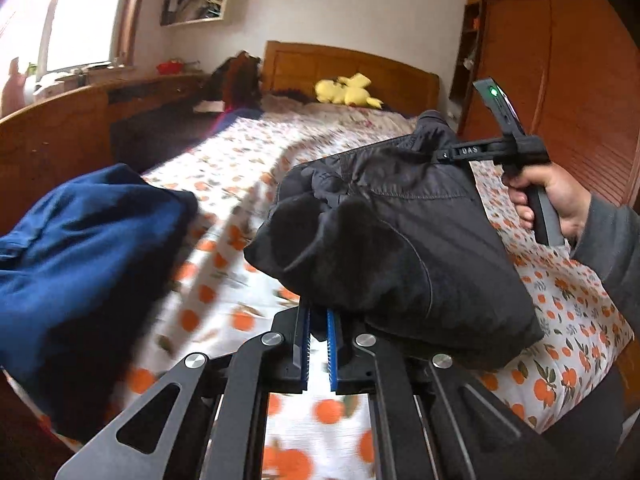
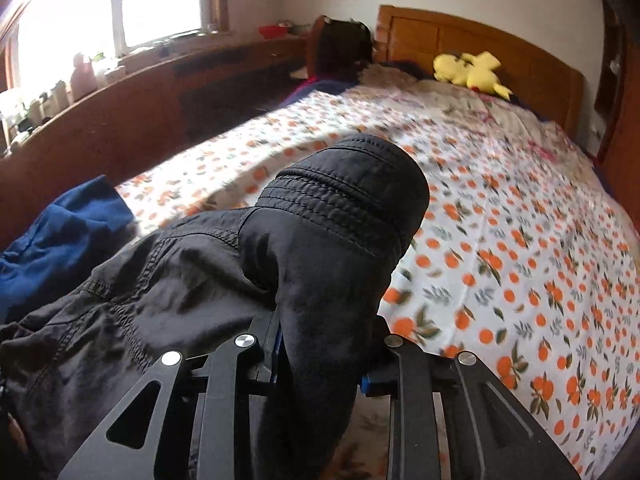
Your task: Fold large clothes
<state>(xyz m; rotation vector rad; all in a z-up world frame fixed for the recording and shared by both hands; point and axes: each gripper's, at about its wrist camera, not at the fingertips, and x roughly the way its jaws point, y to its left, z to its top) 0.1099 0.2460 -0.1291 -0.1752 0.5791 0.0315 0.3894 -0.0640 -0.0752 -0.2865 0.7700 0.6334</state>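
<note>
Over the bed (image 1: pixel 240 168), with its white sheet printed in oranges, both grippers have the black garment (image 1: pixel 400 240) up off the covers. Left gripper (image 1: pixel 318 312) is clamped tight on a thin edge of the dark cloth, its blue pads (image 1: pixel 331 344) almost meeting, and the bulk of the garment hangs just to its right. Right gripper (image 2: pixel 320 344) is pinched on a thick bunched fold of the same black garment (image 2: pixel 320 248), the fabric filling the gap between its jaws and spilling away to the left in the right wrist view. From the left wrist camera the right gripper's tip (image 1: pixel 448 154) bites into the garment's top corner, and the person's right hand (image 1: pixel 556 200) wraps the handle, a grey sleeve (image 1: pixel 612 248) behind it. A blue garment (image 1: pixel 80 260) lies bunched on the left side of the bed, apart from the black one. A yellow plush toy (image 2: pixel 472 70) sits up by the wooden headboard (image 2: pixel 500 48).
</note>
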